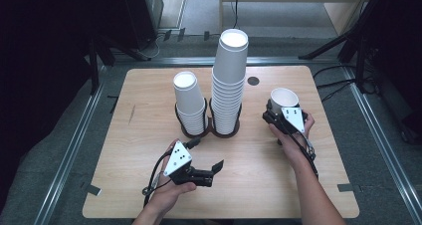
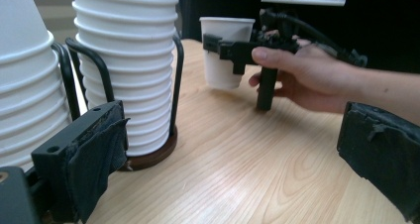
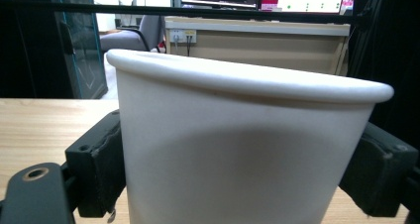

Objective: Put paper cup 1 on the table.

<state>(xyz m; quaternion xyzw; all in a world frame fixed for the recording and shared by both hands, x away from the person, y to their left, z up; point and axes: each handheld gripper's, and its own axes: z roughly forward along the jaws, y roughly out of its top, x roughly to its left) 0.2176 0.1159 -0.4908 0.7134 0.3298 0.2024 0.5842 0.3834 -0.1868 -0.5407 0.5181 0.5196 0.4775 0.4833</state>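
My right gripper (image 1: 281, 109) is shut on a single white paper cup (image 1: 284, 97) at the table's right side, upright and low over the wood; I cannot tell whether its base touches. In the right gripper view the cup (image 3: 242, 149) sits between both black pads (image 3: 99, 164). From the left gripper view the same cup (image 2: 225, 50) and the right gripper (image 2: 233, 50) show ahead. My left gripper (image 1: 205, 154) rests near the front edge, open wide with nothing between its pads (image 2: 94, 154). It faces a tall cup stack (image 1: 230, 80) and a shorter stack (image 1: 189, 103).
Both stacks stand in a dark wire holder with a brown base (image 1: 209, 131), seen close by as the holder (image 2: 153, 154) in the left gripper view. A small dark round spot (image 1: 253, 80) marks the table behind the cup. Bare wood (image 1: 134, 150) lies to the left.
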